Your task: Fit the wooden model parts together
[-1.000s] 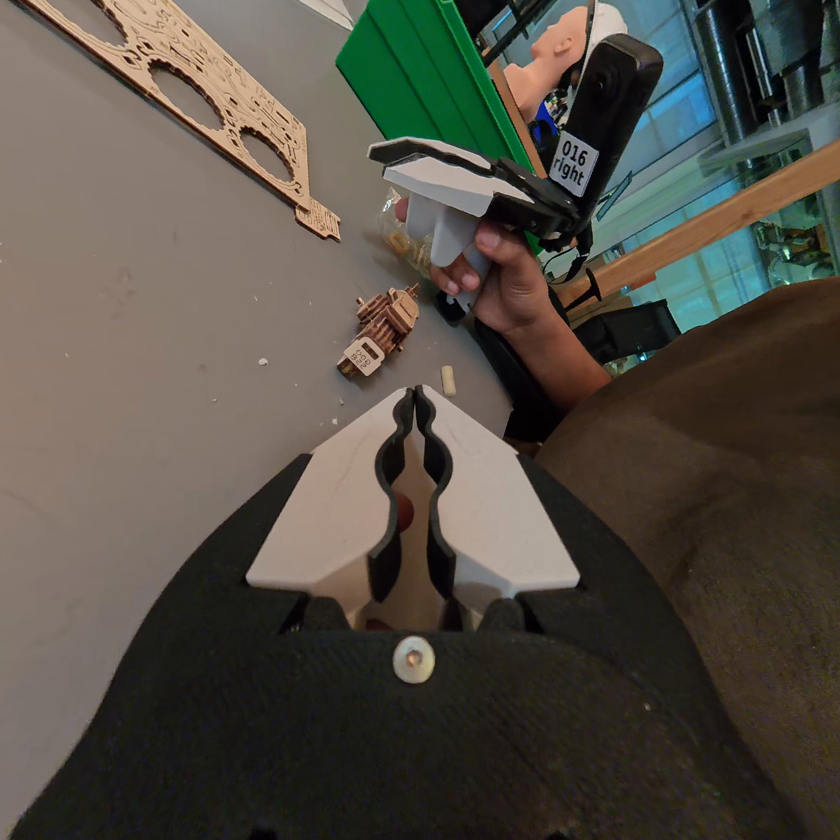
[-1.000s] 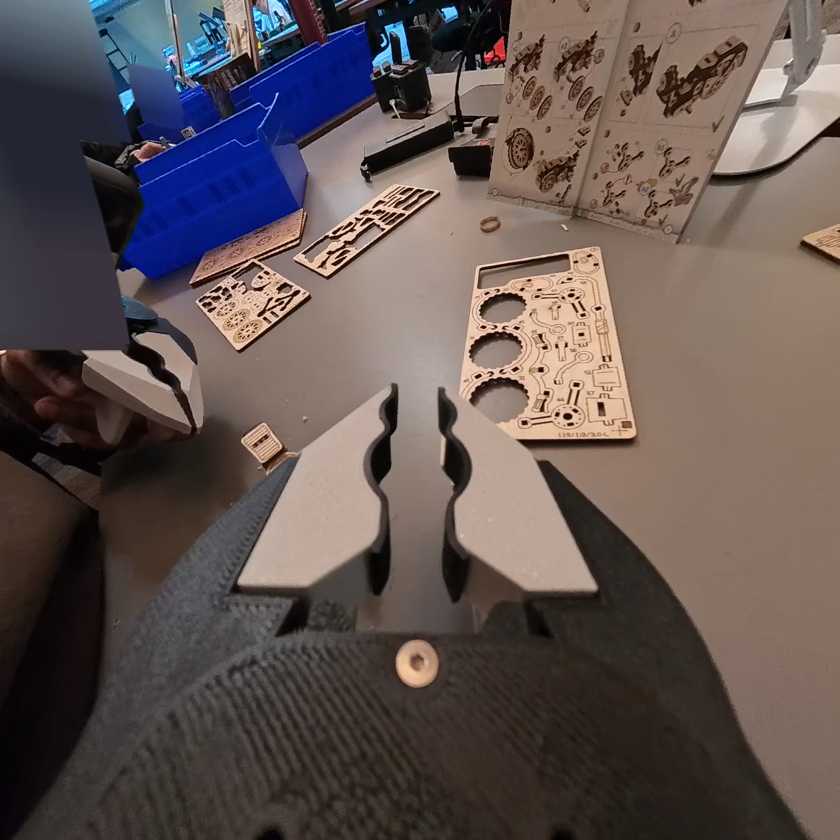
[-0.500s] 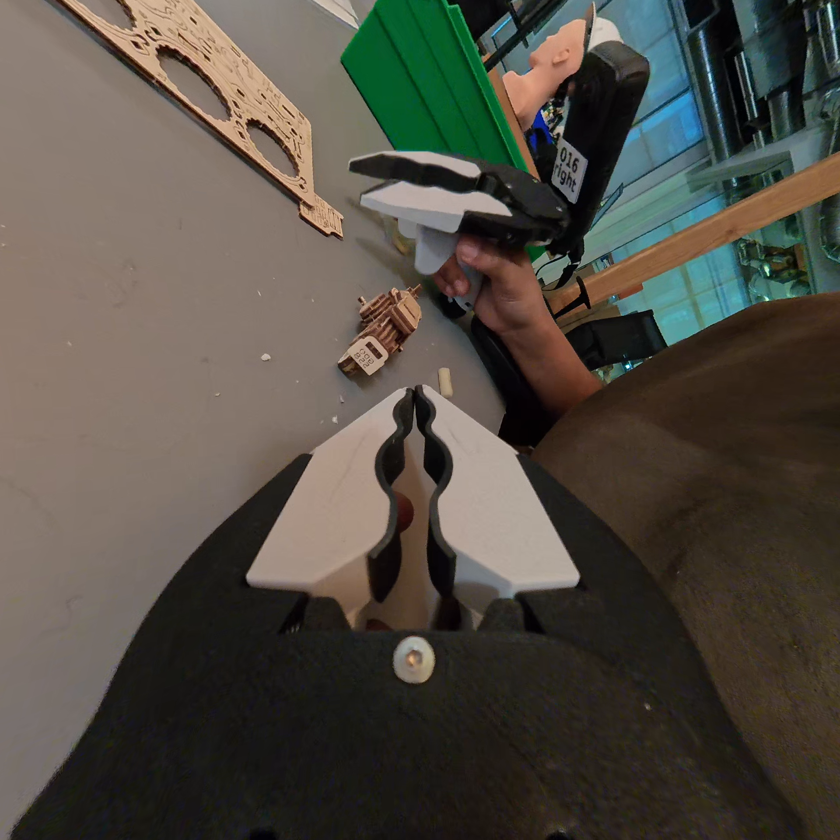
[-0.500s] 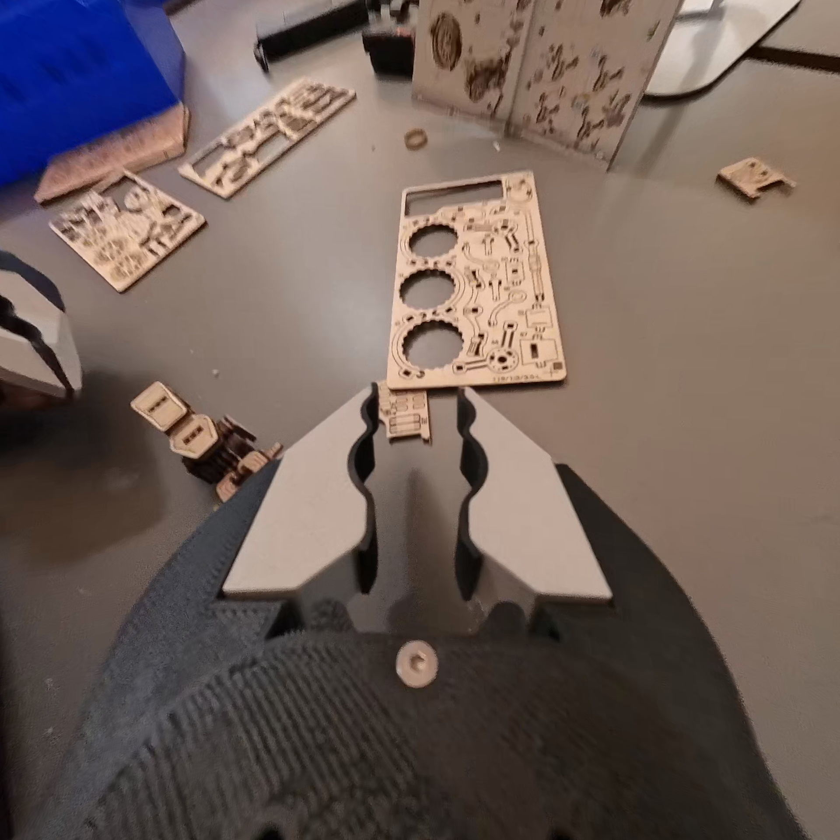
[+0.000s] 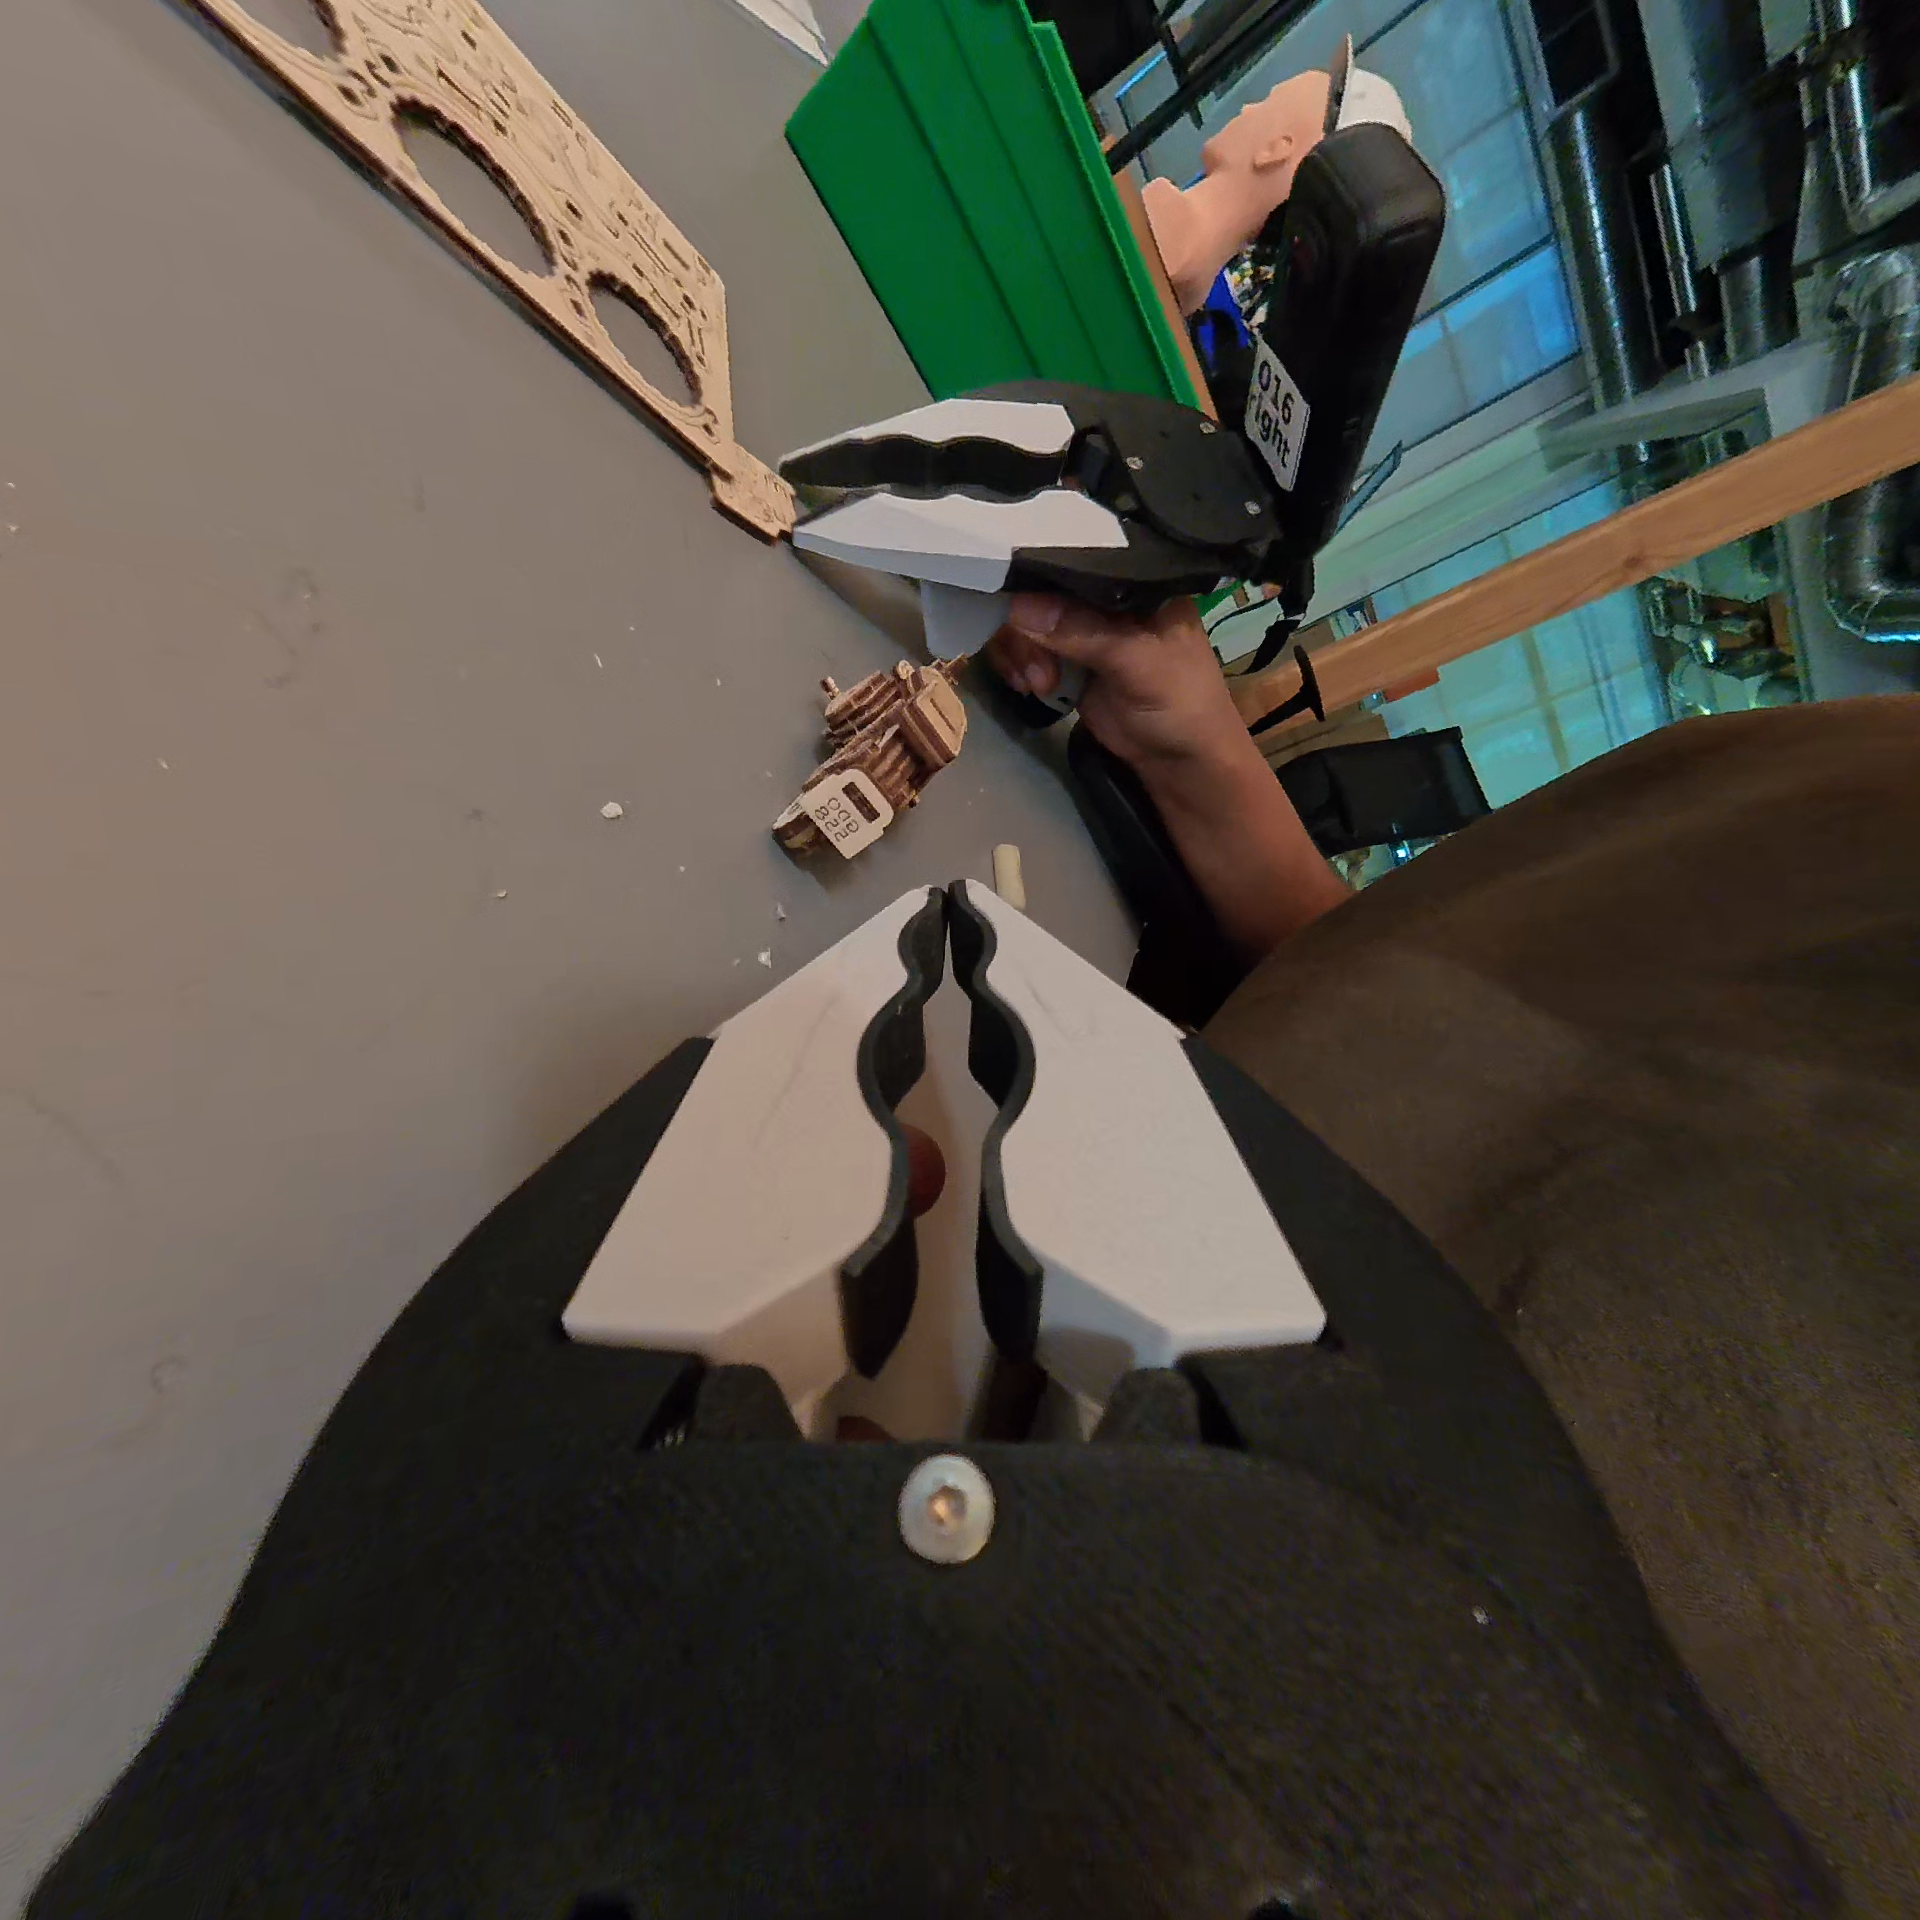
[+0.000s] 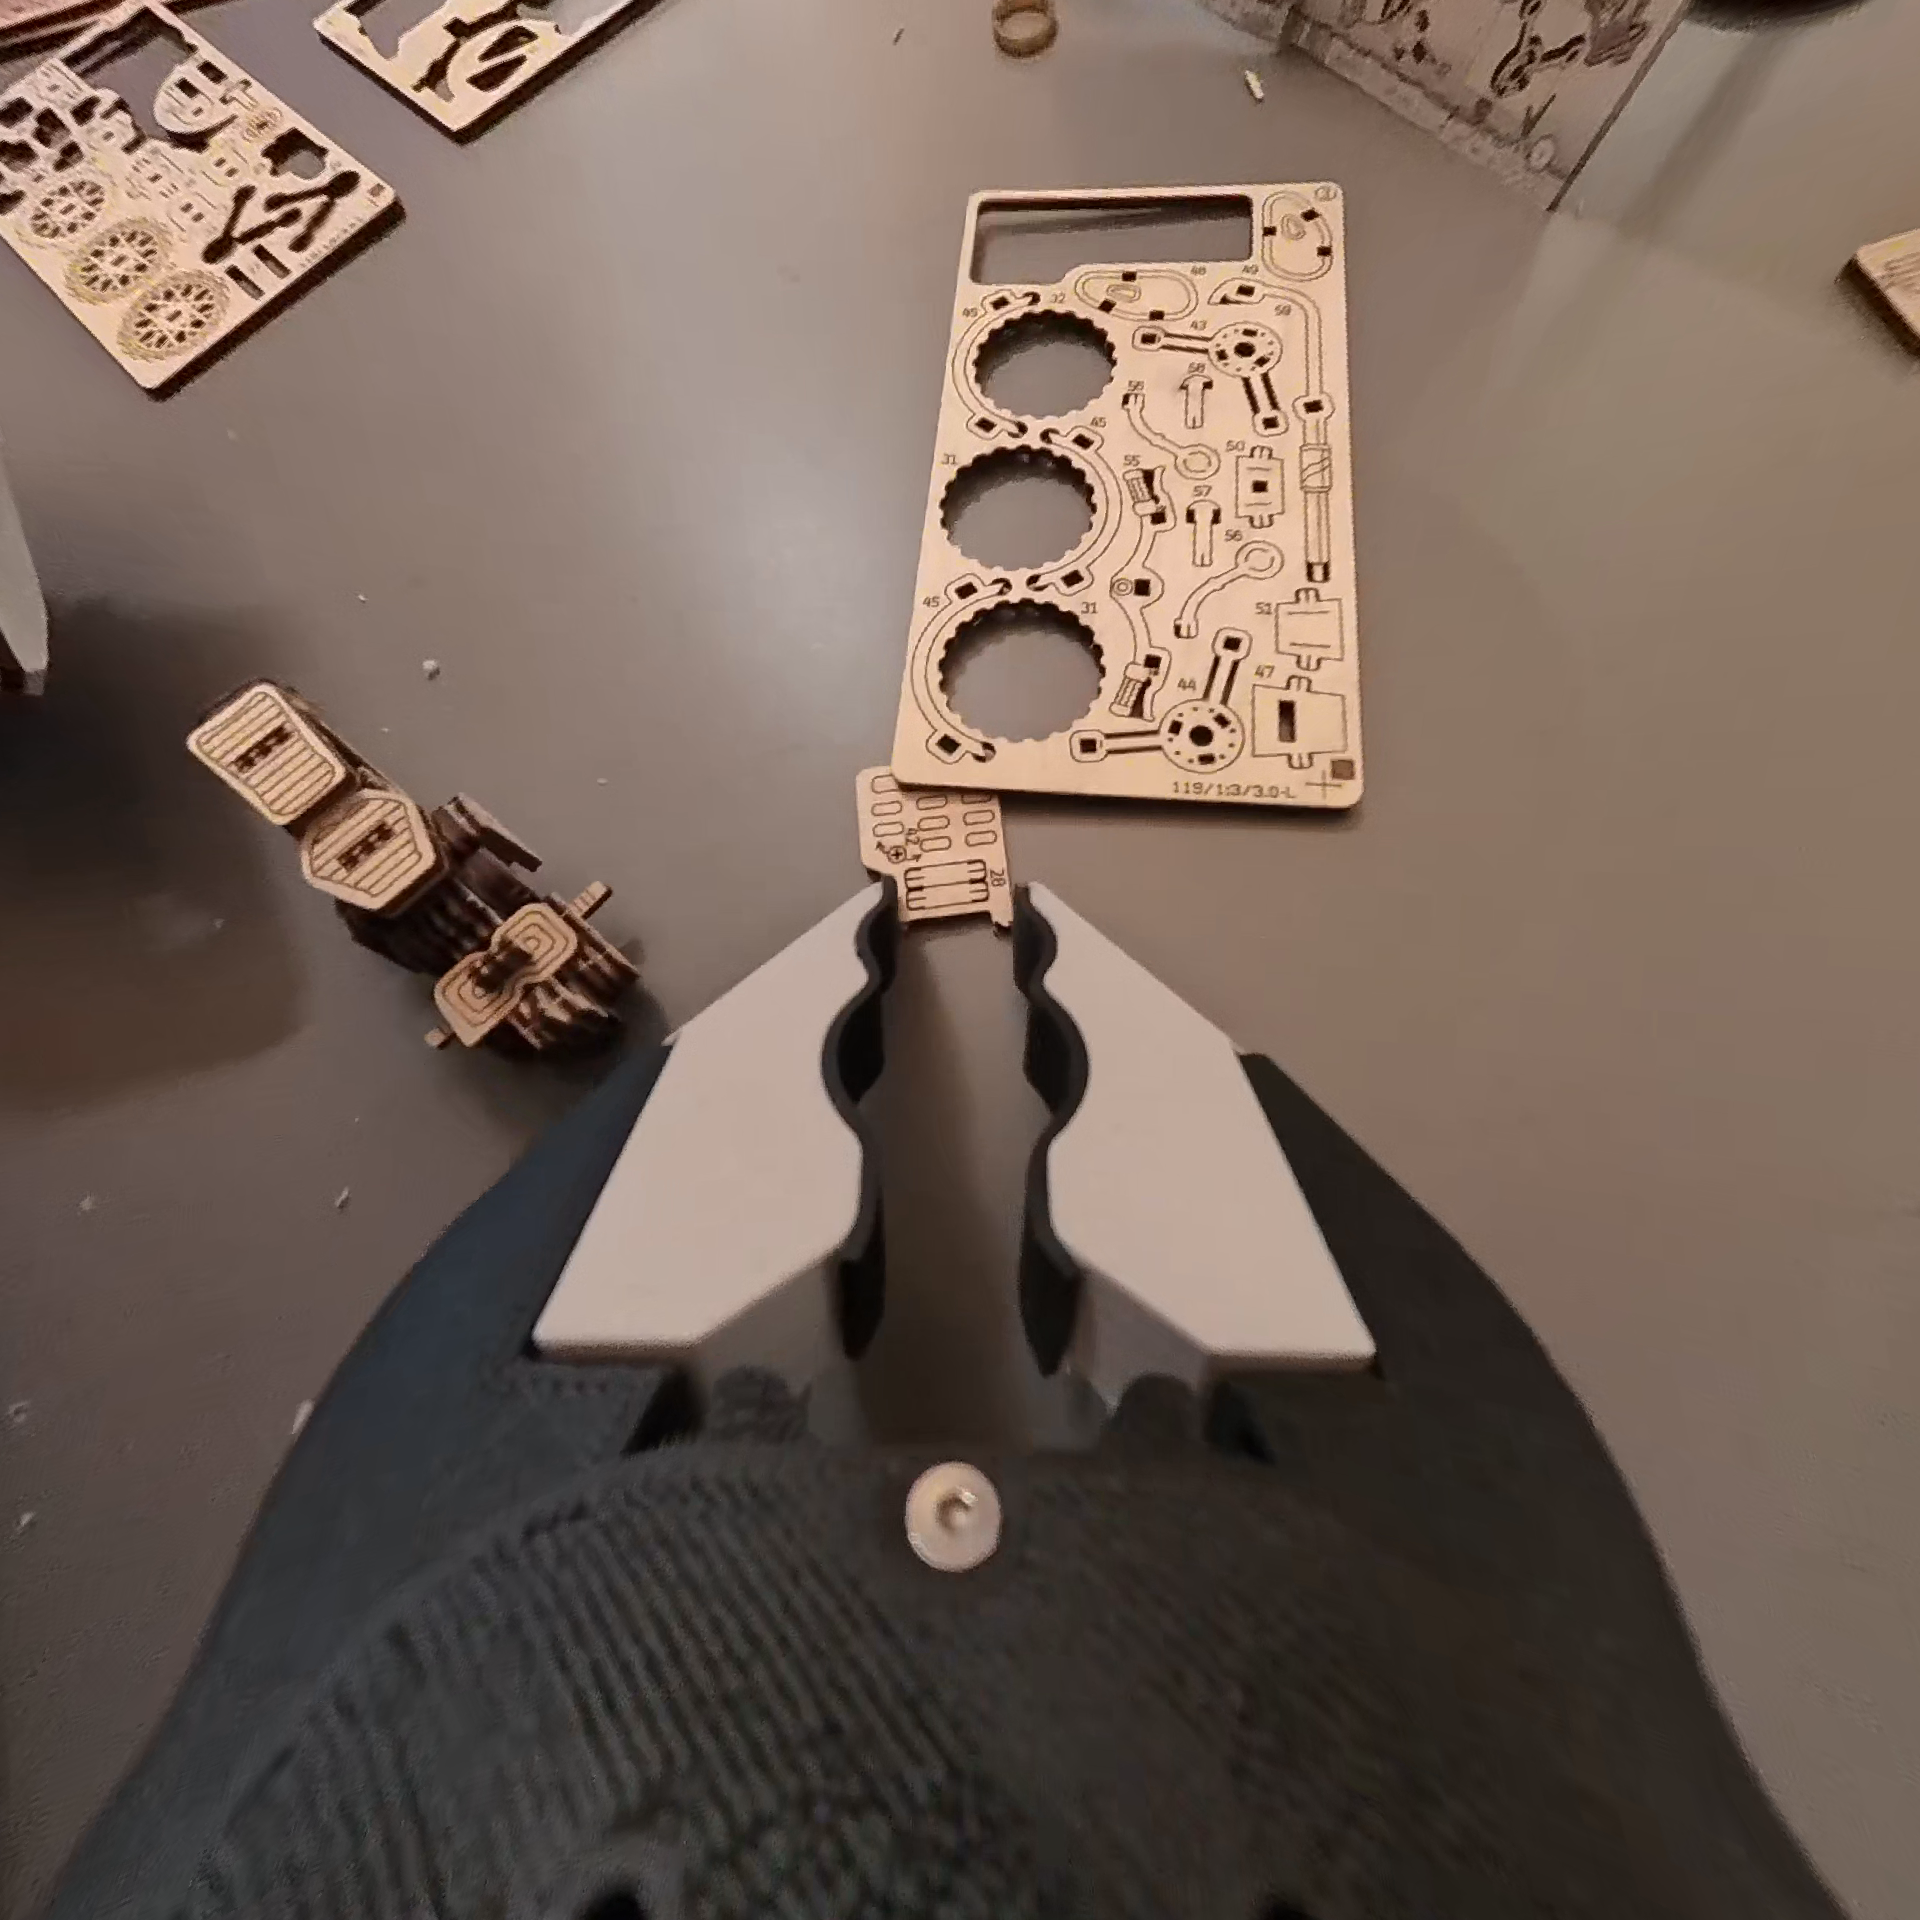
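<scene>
A small flat wooden piece lies on the grey table just below a laser-cut wooden parts sheet. My right gripper is open, low over the table, with its tips on either side of the piece's near end. A partly built wooden model lies to the left of it. In the left wrist view my left gripper is shut and empty, held near the table's edge. That view also shows the model, the right gripper and the sheet.
More wooden sheets lie at the far left, and a small ring and an instruction booklet at the back. A green bin stands beyond the right gripper. A loose wooden bit lies at the right edge. Some 15 centimetres of space lies between my two pairs of fingers.
My right gripper has tilted down, moved forward to the small wooden piece and opened wider. My left gripper has stayed shut and still.
</scene>
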### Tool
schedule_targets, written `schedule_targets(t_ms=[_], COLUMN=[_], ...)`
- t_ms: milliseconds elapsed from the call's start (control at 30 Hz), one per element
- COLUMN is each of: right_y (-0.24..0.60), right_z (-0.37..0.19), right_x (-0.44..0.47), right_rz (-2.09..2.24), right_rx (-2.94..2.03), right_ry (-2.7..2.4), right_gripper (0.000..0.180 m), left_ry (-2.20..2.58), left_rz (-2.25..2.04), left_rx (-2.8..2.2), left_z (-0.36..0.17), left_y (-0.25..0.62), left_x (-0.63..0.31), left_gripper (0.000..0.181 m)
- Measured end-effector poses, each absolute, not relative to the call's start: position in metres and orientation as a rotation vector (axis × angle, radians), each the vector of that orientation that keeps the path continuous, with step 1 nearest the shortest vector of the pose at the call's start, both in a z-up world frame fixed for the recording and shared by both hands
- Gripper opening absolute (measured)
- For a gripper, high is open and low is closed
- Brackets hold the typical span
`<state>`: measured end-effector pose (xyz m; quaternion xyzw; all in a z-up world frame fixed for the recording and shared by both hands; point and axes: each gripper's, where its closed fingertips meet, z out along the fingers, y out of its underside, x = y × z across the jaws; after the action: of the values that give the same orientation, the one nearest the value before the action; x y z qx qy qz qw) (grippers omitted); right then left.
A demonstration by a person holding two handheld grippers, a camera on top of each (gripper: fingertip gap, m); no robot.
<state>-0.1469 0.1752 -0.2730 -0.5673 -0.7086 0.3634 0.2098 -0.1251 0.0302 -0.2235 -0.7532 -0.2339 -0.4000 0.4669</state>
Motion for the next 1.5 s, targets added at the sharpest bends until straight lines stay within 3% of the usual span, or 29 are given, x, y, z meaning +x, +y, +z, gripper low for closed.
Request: schedule_targets(t_ms=[367, 833, 867, 900, 1000, 1367, 1500], right_y=[0.177, 0.171, 0.173, 0.176, 0.186, 0.227, 0.207], right_z=[-0.275, -0.255, -0.252, -0.249, -0.241, -0.234, -0.24], right_x=[-0.133, -0.116, -0.116, -0.115, -0.111, -0.105, -0.105], right_rz=[0.952, 1.174, 1.196, 1.209, 1.235, 1.005, 1.11], right_rx=[-1.372, -1.297, -1.306, -1.309, -1.303, -1.298, -1.305], right_ry=[-2.11, -2.146, -2.128, -2.114, -2.078, -1.998, -2.044], right_gripper=[0.02, 0.02, 0.018, 0.001, 0.0, 0.023, 0.027], left_ry=[-0.578, -0.578, -0.579, -0.579, -0.581, -0.584, -0.584], left_rz=[-0.986, -0.989, -0.989, -0.988, -0.989, -0.999, -1.002], left_rx=[-1.847, -1.849, -1.849, -1.848, -1.844, -1.843, -1.844], left_z=[-0.224, -0.224, -0.225, -0.224, -0.224, -0.225, -0.225], left_y=[0.031, 0.032, 0.032, 0.033, 0.032, 0.033, 0.034], left_x=[-0.126, -0.126, -0.126, -0.127, -0.127, -0.127, -0.126], left_gripper=[0.0, 0.0, 0.0, 0.0, 0.0, 0.0, 0.0])
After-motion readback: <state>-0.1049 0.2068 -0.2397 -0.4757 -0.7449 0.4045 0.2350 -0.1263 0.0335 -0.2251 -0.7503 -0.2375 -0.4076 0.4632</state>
